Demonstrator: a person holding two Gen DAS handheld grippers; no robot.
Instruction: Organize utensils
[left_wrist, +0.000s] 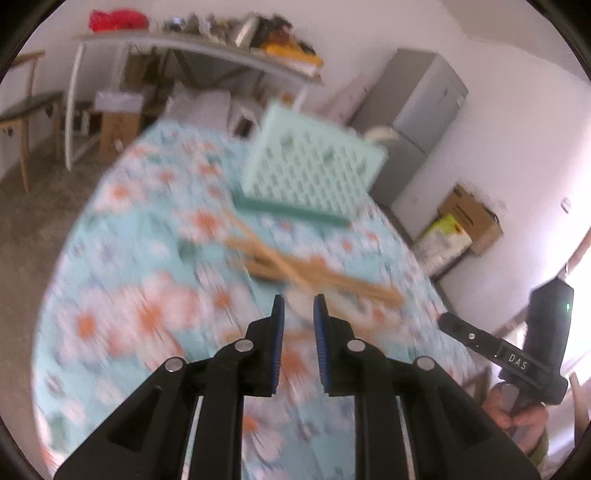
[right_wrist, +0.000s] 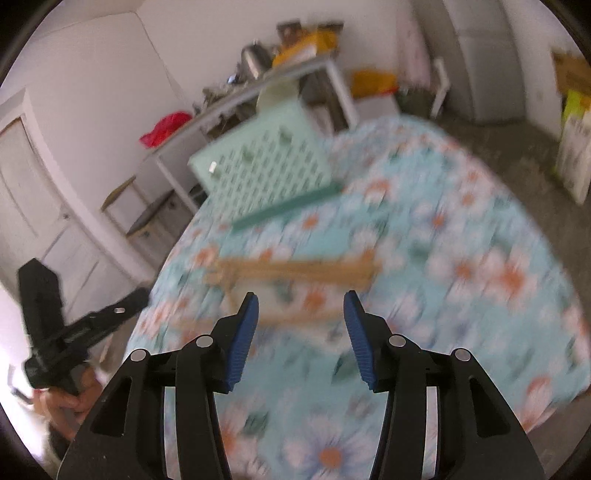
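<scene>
left gripper (left_wrist: 298, 301) jaws narrowly apart, empty | right gripper (right_wrist: 300, 297) jaws wide apart, empty | wooden utensils (left_wrist: 295, 271) piled mid-frame on floral table (left_wrist: 147, 258) | mint slotted basket (left_wrist: 314, 173) upper centre, behind pile

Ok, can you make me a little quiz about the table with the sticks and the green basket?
1. True or false: the wooden chopsticks are already inside the mint-green slotted basket.
2. Which gripper has its fingers wider apart? A) left gripper B) right gripper
3. Fill in: the chopsticks lie on a tablecloth printed with ____.

Key:
1. False. They lie in a loose pile on the cloth, nearer the grippers than the basket.
2. B. The left one is almost closed, and neither holds anything.
3. Flowers, white and orange on light blue.
</scene>
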